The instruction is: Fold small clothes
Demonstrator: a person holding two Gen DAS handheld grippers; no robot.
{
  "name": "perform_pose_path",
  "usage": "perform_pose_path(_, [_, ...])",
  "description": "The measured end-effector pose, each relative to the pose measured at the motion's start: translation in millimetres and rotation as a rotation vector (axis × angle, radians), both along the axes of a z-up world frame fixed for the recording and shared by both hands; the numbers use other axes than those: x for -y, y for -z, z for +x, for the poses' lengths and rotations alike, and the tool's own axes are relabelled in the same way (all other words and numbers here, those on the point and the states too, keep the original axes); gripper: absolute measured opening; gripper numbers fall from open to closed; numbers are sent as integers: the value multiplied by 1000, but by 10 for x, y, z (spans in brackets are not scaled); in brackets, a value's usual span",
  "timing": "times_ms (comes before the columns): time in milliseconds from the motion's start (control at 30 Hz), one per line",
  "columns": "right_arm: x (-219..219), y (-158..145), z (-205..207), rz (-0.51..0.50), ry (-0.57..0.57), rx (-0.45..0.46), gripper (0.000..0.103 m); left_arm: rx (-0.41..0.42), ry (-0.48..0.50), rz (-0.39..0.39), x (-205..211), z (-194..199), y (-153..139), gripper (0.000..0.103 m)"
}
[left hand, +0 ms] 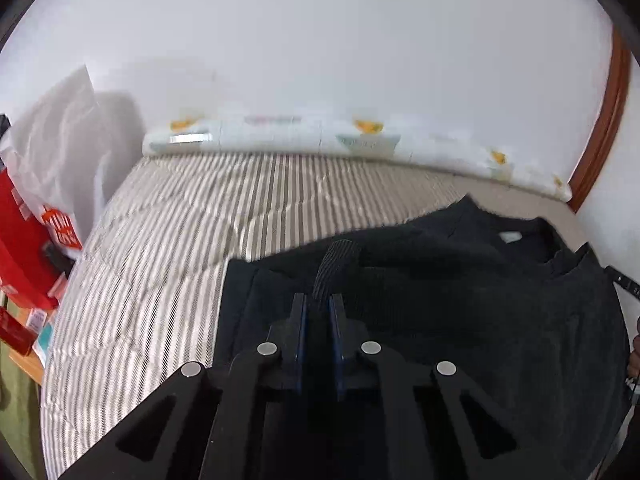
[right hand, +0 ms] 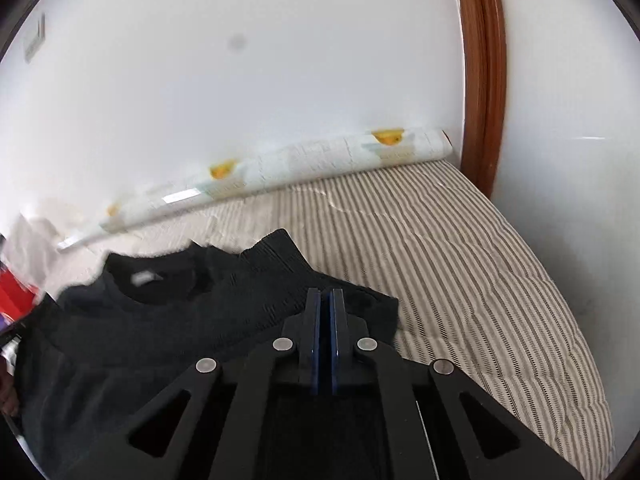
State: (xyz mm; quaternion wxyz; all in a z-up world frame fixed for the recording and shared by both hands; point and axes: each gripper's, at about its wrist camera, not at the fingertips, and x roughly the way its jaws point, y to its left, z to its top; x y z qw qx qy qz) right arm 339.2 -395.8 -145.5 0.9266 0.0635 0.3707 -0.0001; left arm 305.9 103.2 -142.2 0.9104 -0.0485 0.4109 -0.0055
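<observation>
The black sweater [left hand: 460, 300] lies spread on the striped bed [left hand: 168, 240], neck hole toward the wall, its body filling the near side of both views.

Your left tongs [left hand: 319, 308] are clamped on a ribbed cuff [left hand: 336, 268], which stands up in a loop between the blue pads. Your right tongs [right hand: 325, 304] are pressed together; whether any cloth is pinched between them cannot be told, since the pads meet over the dark knit near the other sleeve [right hand: 280, 264], which already lies across the chest.

The step in hand looks like folding the sleeves in. Next, carry the left cuff across the body toward the middle and lay it flat before you let go. Keep the lift low so the body does not drag along the bed and undo the other sleeve.
</observation>
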Motion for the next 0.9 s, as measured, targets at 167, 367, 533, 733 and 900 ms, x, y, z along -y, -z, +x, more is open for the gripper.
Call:
perform_pose_path(167, [1,137,77,11,-12,-80,12,-40,-15,-7,-23,5,71,17])
perform_pose_path(367, [30,69,-276,-28,12,-106,30,-56,1,13,17,-92,71,23])
perform_pose_path(533, [116,109,-727,-49,58,-130,31,-64,-6,13,7,-263,55,24])
perform_pose_path(733, [76,-111,-1171,-43,119,-114,32,-71,0,-1,-108,-649,-12,34])
perform_pose_path(900, [-445,-487,-1345,-67,48,-19,34,-85,-7,-25,-301,-1124,5,34])
